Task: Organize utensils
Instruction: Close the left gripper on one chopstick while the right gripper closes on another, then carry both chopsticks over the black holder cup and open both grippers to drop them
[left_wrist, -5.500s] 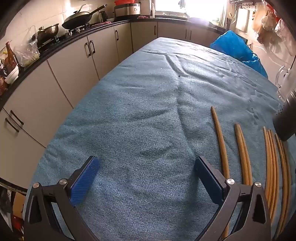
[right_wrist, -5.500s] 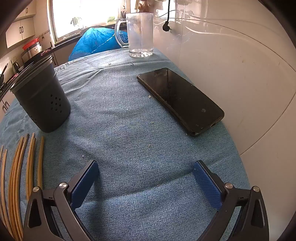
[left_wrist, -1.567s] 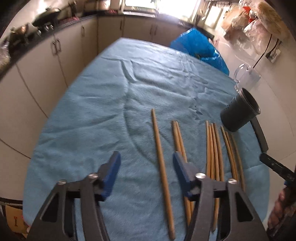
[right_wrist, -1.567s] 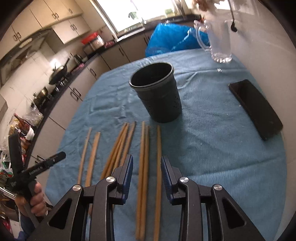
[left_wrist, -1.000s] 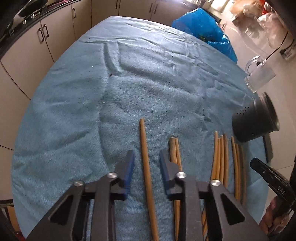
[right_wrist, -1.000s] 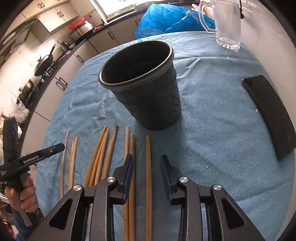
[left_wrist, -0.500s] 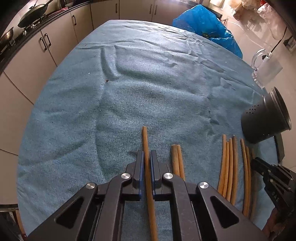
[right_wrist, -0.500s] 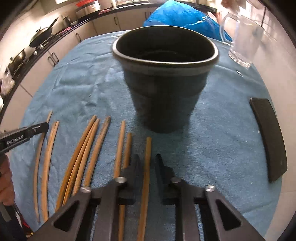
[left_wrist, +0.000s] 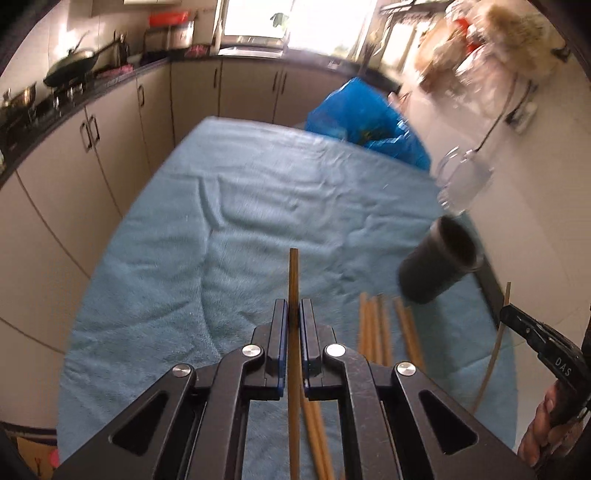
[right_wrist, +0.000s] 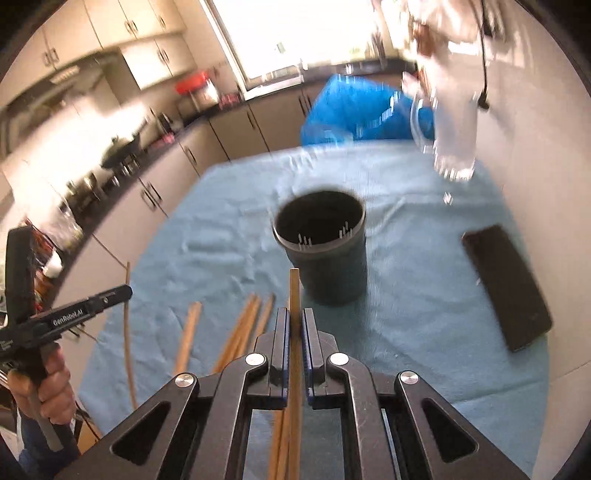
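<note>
My left gripper (left_wrist: 293, 314) is shut on one wooden chopstick (left_wrist: 294, 273), which hangs above the blue cloth and points away from me. In the right wrist view, my right gripper (right_wrist: 295, 321) is likewise shut on a second chopstick (right_wrist: 294, 288), lifted off the cloth; its tip is just short of the black perforated holder (right_wrist: 327, 258). The same holder (left_wrist: 439, 264) stands to the right in the left wrist view. Several more chopsticks (left_wrist: 380, 328) lie loose on the cloth (left_wrist: 221, 240), and those chopsticks (right_wrist: 243, 325) lie left of my right gripper.
A black phone (right_wrist: 508, 288) lies on the cloth at the right, near the wall. A glass mug (right_wrist: 448, 147) and a blue plastic bag (right_wrist: 354, 110) are at the far end. Kitchen cabinets (left_wrist: 92, 140) run along the left. The cloth's left half is bare.
Both grippers have closed on a chopstick each and risen off the cloth with it. The views now look farther across the table, and the frames are blurred by motion.
</note>
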